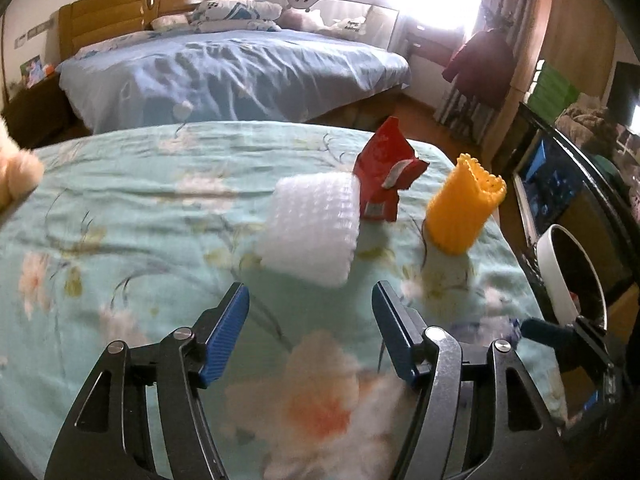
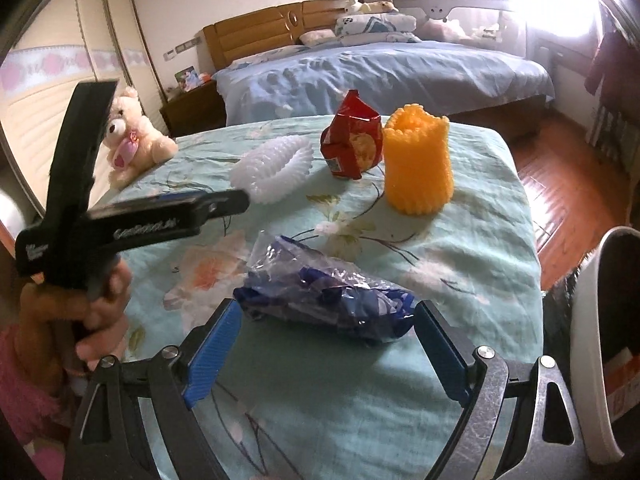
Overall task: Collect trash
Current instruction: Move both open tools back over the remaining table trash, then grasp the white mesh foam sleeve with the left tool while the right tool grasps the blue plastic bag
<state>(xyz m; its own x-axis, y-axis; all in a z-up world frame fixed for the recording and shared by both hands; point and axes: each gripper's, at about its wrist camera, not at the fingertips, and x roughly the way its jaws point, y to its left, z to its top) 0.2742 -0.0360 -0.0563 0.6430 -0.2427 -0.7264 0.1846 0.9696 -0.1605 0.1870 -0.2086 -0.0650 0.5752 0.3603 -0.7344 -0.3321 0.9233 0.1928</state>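
Now straddling the blue wrapper (image 2: 328,300) with right gripper (image 2: 328,344) wide open, holding nothing. Closing squarely across its crumpled middle. Left gripper (image 1: 310,336) gaping, empty, facing white foam net (image 1: 310,228).

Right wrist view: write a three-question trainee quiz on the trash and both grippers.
1. True or false: the right gripper is shut on the blue wrapper.
2. Multiple choice: what stands nearest the yellow net? A) teddy B) red bag C) bin
3. Fill in: the left gripper points at the ____ foam net.

Key: 1 false, the jaws are open on either side of it; 2 B; 3 white.
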